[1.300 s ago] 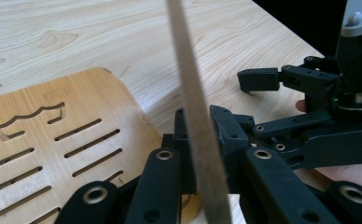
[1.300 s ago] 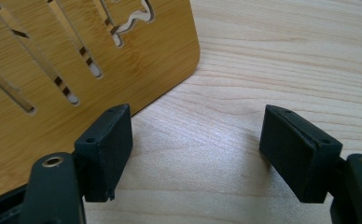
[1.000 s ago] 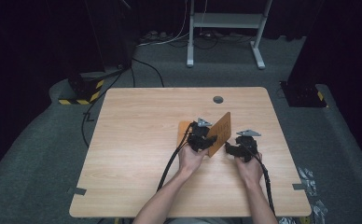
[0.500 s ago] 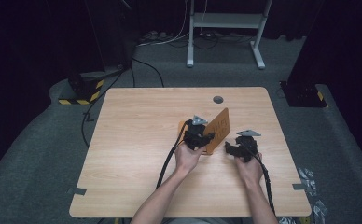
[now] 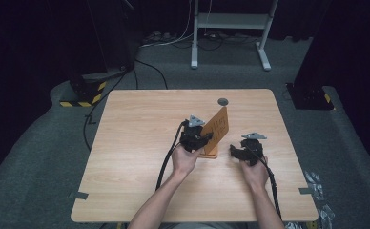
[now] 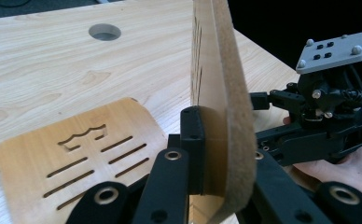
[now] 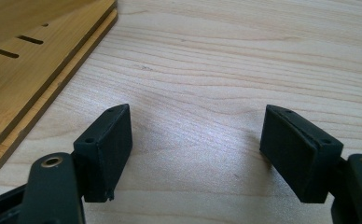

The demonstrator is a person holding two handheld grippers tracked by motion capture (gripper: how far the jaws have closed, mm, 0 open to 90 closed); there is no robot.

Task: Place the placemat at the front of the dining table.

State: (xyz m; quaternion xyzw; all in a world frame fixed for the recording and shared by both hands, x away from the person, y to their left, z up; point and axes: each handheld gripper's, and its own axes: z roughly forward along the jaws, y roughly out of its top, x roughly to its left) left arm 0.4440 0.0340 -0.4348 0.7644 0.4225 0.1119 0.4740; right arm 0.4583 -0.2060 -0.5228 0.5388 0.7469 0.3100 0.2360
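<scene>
Since a sec ago our left gripper (image 5: 203,138) has lifted the upper wooden panel (image 5: 216,128) higher, so it now stands steeper, nearly on edge, vs. the lower tilt before; our right gripper (image 5: 234,151) hasn't shifted.

Nearest us, both forearms come in from the bottom edge of the high view. Our left hand (image 5: 184,160) holds its gripper w/ the jaws clamped tight on the panel's edge. In the left gripper view one pad (image 6: 194,154) presses flat against the board's face and the thick brown edge of the panel (image 6: 226,107) runs up between the jaws. Our right hand (image 5: 253,172) sits just right of the stand, gripper low over the table (image 5: 140,143). In the right gripper view its jaws stand partly apart w/ nothing between them, bare tabletop (image 7: 216,74) under the gap, and the gripper (image 7: 195,144) is close to the stand's corner.

Next out, the lower panel (image 6: 76,154) lies flat on the table, w/ slots and a cut-out shape in it; same panel (image 7: 25,65) shows at the left of the right gripper view. The raised panel meets it along one side, approx. mid-table.

Farther off, a round hole (image 5: 222,101) sits in the tabletop near the far edge.
</scene>
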